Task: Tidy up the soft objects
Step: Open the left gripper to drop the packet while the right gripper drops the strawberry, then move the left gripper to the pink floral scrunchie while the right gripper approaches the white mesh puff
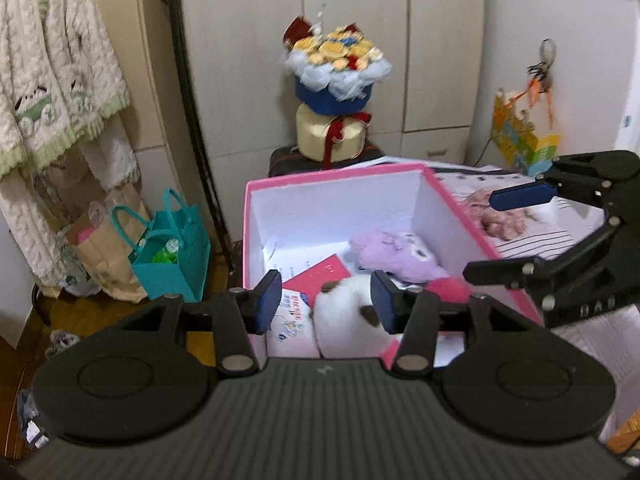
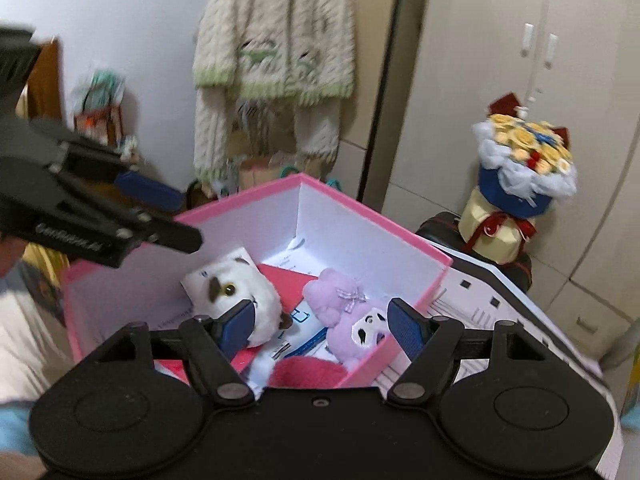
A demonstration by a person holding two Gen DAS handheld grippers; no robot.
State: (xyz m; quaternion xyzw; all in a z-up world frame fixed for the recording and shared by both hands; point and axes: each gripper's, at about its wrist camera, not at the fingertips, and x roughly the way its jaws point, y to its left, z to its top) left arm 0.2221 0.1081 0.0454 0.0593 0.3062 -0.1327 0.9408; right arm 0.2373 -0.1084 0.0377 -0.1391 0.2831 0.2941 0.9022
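Our white-and-brown fluffy plush (image 2: 240, 296) lies inside the pink-rimmed white cardboard box (image 2: 360, 216), the lilac plush (image 2: 348, 320) at its three o'clock. The left gripper (image 1: 326, 306) and right gripper (image 2: 320, 330) both hang released, holding nothing. We judge a careless withdrawal could snag fur and drag a toy out.

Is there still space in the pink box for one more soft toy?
Yes: the far end of the pink box, behind the white plush and purple plush, holds only flat papers. The near end is crowded.
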